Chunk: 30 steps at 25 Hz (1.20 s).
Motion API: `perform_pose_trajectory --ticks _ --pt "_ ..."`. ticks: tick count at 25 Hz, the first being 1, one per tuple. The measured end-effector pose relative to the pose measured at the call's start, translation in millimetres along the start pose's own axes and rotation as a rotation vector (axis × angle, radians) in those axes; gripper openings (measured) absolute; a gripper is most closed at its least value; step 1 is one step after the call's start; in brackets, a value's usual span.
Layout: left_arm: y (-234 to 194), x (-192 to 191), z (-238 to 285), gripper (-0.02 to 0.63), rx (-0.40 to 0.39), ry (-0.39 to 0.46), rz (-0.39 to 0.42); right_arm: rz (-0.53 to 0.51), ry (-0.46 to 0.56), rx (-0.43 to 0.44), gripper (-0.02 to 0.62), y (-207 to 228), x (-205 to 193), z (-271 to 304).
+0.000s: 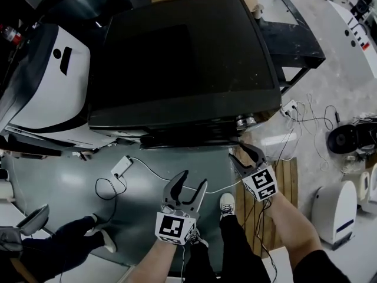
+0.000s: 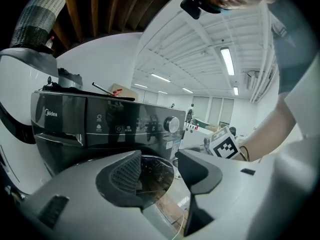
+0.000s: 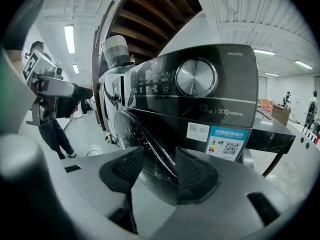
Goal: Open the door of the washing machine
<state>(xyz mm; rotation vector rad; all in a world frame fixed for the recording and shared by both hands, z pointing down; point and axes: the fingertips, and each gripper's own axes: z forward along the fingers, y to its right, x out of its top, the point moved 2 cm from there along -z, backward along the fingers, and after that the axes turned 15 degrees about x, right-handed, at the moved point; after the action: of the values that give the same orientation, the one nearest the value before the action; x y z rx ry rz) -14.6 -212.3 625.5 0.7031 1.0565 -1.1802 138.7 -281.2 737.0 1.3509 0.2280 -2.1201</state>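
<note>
Door (image 3: 142,134) of the washing machine (image 1: 182,58) looked unopened; right gripper (image 1: 244,153), fingers spread, straddled its edge; left gripper (image 1: 194,179) gaped empty.

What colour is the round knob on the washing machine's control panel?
The knob is shiny silver; clearest in the right gripper view.

A glossy black front-loading washing machine (image 1: 182,58) has a dark smoked-glass round door (image 2: 155,171), a shiny silver dial (image 3: 196,77) and a blue-and-white paper label (image 3: 227,143). The left gripper (image 1: 193,180) and right gripper (image 1: 241,152) are grey with darker ridged pads. Each carries a white cube printed with black square markers. The smooth floor (image 1: 59,184) is dull grey-green, with a small white power adapter (image 1: 122,165) lying on it. A slatted wooden board (image 1: 288,178) is brown.
</note>
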Motion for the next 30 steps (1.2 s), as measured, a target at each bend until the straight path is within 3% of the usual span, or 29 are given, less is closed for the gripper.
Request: perform_pose_trajectory --ticks 11,14,17,23,30 --pt "-2 -30 16 0.23 -0.014 -0.032 -0.011 -0.131 -0.154 0.113 0.219 20 -28 42" --pt "-5 -30 14 0.23 -0.011 -0.024 -0.017 -0.122 -0.171 0.08 0.218 22 -30 47" --pt "-9 -30 10 0.232 -0.011 -0.037 -0.012 -0.101 -0.164 0.033 0.167 22 -31 45" --pt "-14 -37 -1 0.233 -0.003 -0.018 -0.007 -0.098 -0.168 0.011 0.161 6 -39 36" --pt "-7 -66 -20 0.233 0.001 -0.074 -0.01 -0.013 -0.135 -0.013 0.16 -20 -51 23"
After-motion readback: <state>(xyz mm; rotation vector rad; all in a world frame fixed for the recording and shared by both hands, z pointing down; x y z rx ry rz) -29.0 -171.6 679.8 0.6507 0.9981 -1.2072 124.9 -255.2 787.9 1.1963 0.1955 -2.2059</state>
